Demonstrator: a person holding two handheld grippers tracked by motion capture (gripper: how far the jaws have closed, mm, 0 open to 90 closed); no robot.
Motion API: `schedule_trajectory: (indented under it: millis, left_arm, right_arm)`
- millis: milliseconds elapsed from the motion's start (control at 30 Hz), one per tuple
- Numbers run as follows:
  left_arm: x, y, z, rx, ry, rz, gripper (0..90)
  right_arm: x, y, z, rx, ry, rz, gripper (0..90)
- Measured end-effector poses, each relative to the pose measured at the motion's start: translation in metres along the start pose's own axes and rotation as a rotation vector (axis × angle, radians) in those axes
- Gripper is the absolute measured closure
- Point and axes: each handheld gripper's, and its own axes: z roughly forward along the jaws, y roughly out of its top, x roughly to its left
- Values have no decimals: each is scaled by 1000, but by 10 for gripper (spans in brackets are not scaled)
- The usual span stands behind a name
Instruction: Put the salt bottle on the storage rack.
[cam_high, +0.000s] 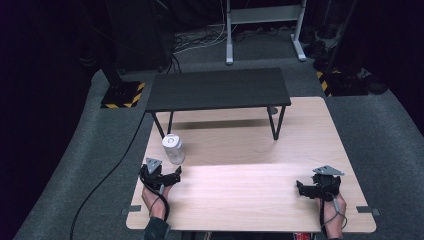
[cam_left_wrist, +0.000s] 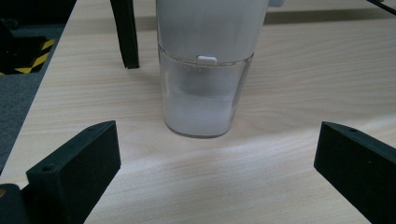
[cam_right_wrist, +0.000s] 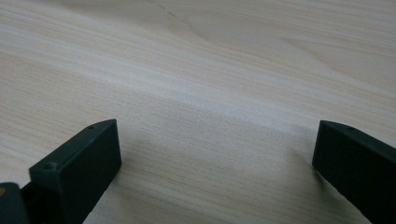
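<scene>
So the left hand-held gripper (cam_high: 167, 177) sits near the left end of the table's front edge, jaws spread wide with nothing between them, pointed straight at the clear plastic bottle with the white cap (cam_high: 173, 148). That bottle stands upright near the left edge of the light wooden table (cam_high: 250, 190), just beyond the gripper and in front of the left legs of the small black metal-legged bench (cam_high: 218, 89), which stands across the back of the table. In the left gripper view the bottle (cam_left_wrist: 201, 93) is centred between the jaws but a bit ahead of them, not touching either.

The right hand-held gripper (cam_high: 306, 189) is well apart, near the front right corner, also wide open and holding nothing, just bare wood under it.

If you ask me, the step here is going for the bottle. I'd slide straight forward, keep low and level, and close on the clear lower part below the cap line so it doesn't tip. Looks like smooth plastic, so squeeze evenly.

No brand, label or readable writing on anything, as far as I can tell.
</scene>
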Motion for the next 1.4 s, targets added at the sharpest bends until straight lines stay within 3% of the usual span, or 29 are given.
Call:
schedule_trajectory:
  millis: [333, 533, 633, 1100, 1133, 1200, 1233, 1400]
  left_arm:
    - [4, 1, 8, 7, -23, 17, 0]
    - [10, 5, 22, 16, -22, 25, 0]
    - [14, 7, 31, 16, -31, 4, 0]
    - [13, 27, 61, 31, -31, 7, 1]
    - [15, 24, 63, 7, -35, 5, 9]
    - [21, 18, 66, -31, -52, -3, 273]
    - [16, 15, 66, -46, -26, 4, 276]
    - [14, 15, 64, -53, -18, 44, 298]
  right_arm:
    - [0, 0, 0, -1, -2, -3, 0]
    - [0, 0, 0, -1, -3, 0, 0]
    - [1, 0, 0, -1, -3, -1, 0]
    - [0, 0, 0, 0, 1, -2, 0]
    - [0, 0, 0, 0, 2, -2, 0]
    - [-1, 0, 0, 0, 4, -1, 0]
    - [-1, 0, 0, 0, 5, 0, 0]
    - [-1, 0, 0, 0, 4, -3, 0]
